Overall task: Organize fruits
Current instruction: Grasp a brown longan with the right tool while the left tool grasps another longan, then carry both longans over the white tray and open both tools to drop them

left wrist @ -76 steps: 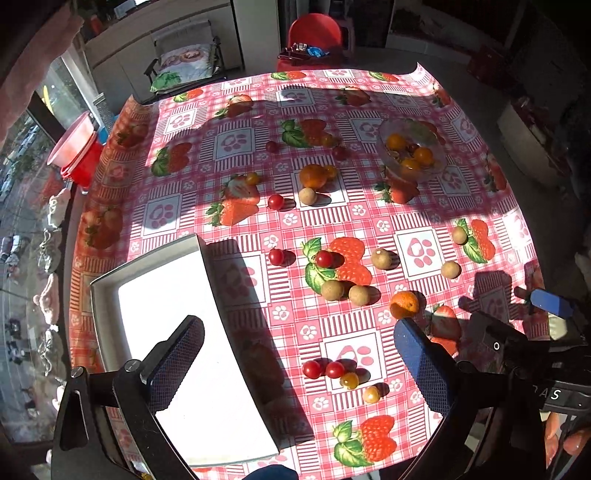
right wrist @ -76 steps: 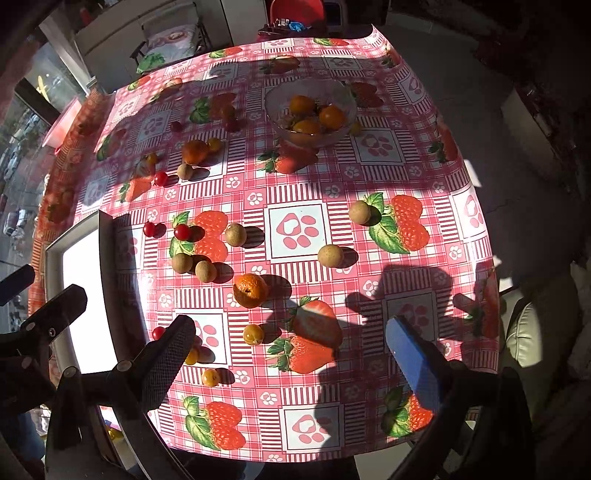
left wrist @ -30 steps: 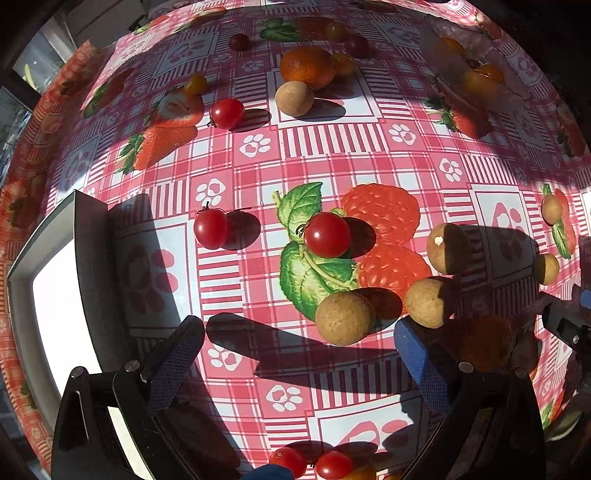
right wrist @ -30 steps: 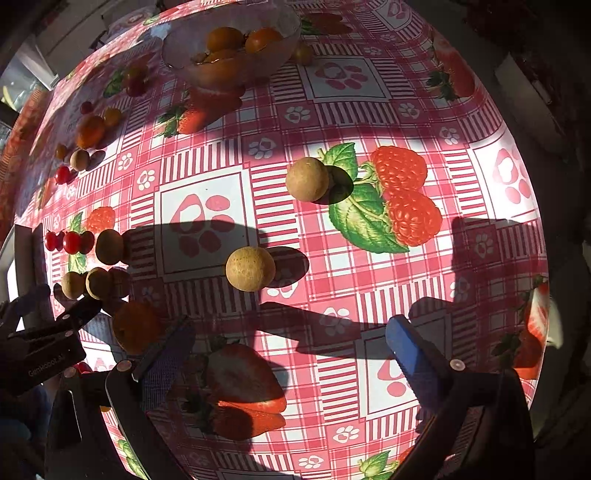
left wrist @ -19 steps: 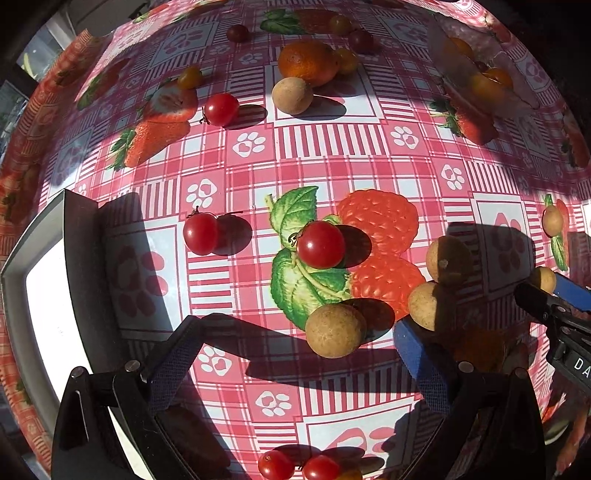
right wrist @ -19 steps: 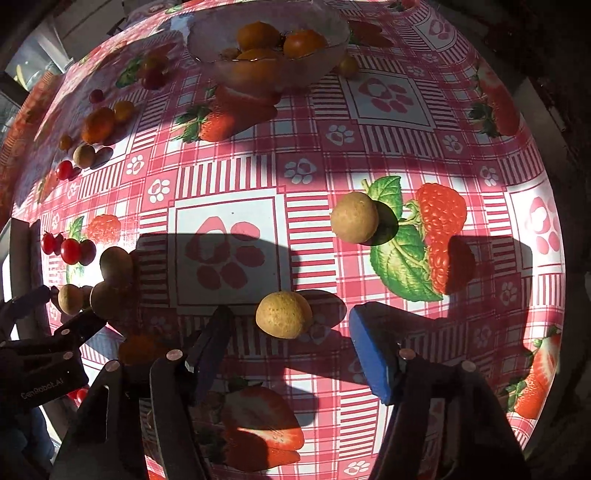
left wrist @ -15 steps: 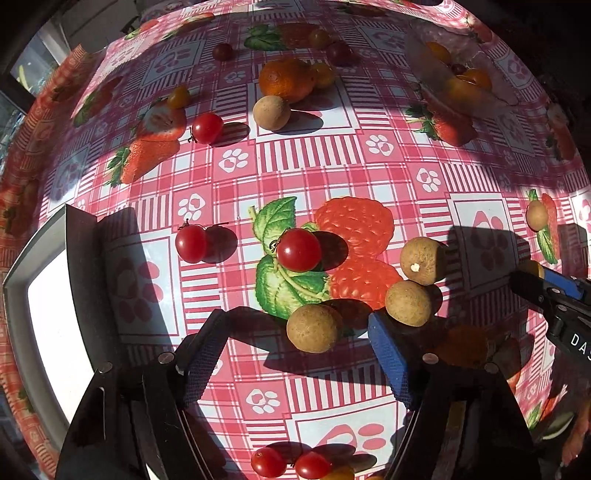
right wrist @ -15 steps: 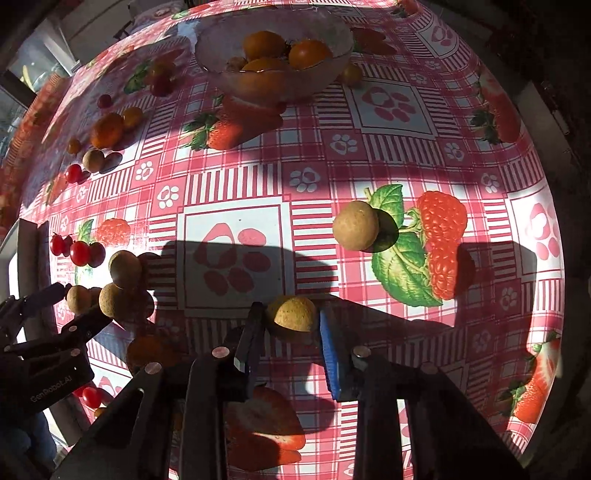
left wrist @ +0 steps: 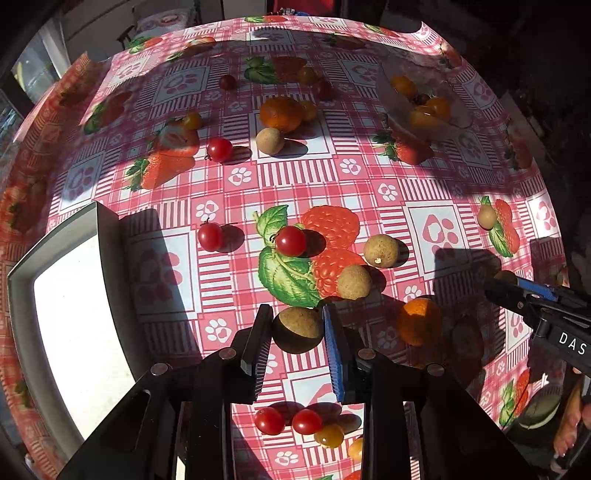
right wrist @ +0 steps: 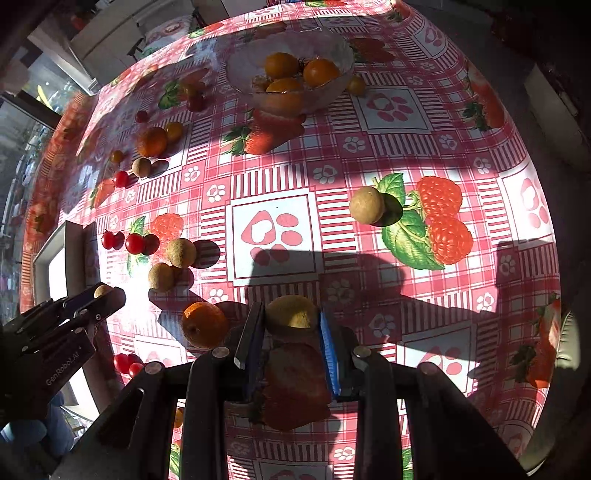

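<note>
Each gripper clenches one brown longan: left gripper (left wrist: pixel 297 334) on its longan (left wrist: pixel 297 328), right gripper (right wrist: pixel 291 332) on another (right wrist: pixel 291 314). Pickup appears done; next, probably carrying both to the white tray (left wrist: pixel 22 295) left of them.

tablecloth (left wrist: pixel 295 173): red check, strawberry and paw prints | chair (left wrist: pixel 147 29): beyond table

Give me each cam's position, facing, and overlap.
Left wrist: sits on the left hand-held gripper, looks forward and down at the table; its fingers clamp a brown fruit, white tray at left, right hand-held gripper at right.
Right wrist: sits on the right hand-held gripper, which clamps another brown fruit; glass bowl ahead.
Shared: orange, tray, bowl.
</note>
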The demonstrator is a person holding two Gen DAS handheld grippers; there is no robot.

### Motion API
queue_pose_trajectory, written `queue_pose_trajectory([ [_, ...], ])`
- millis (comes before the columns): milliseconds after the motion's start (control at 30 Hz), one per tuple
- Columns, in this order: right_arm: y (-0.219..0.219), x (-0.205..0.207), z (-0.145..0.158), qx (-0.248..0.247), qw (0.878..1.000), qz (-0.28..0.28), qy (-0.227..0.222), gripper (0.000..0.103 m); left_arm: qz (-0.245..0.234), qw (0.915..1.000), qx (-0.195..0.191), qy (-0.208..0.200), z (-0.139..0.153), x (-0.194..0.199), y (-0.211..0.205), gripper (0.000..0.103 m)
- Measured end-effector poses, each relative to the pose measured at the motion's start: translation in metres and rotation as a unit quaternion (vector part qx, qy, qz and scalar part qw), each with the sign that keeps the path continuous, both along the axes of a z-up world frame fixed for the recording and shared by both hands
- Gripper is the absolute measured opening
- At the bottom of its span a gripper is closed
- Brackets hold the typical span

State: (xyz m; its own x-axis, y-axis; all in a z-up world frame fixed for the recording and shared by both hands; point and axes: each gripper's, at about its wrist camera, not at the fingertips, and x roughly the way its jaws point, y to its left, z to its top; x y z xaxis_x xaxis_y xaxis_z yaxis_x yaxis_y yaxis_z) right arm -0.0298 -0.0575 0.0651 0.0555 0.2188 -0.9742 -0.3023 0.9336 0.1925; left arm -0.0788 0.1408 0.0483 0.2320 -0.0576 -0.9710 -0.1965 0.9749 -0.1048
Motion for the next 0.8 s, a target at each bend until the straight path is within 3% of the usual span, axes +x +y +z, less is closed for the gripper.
queue_pose_trajectory([
  [167, 0.022, -0.02, 0.013, 0.017, 0.999, 0.03, 0.002, 0.031, 0.024, 0.9997, 0.005, -0.006, 0.008, -0.029, 0.021, 0.029],
  [433, 0.099, -0.071, 0.029, 0.055, 0.991, 0.116, 0.025, 0.031, 0.08, 0.9963, 0.03, 0.006, 0.013, -0.093, 0.082, 0.029],
  [667, 0.19, -0.121, 0.027, 0.084, 0.976, 0.196, 0.052, 0.031, 0.134, 0.9893, 0.044, 0.037, -0.006, -0.141, 0.134, 0.029],
  [800, 0.228, -0.143, 0.015, 0.076, 0.967, 0.231, 0.069, 0.031, 0.159, 0.9848, 0.044, 0.055, -0.022, -0.158, 0.154, 0.029],
])
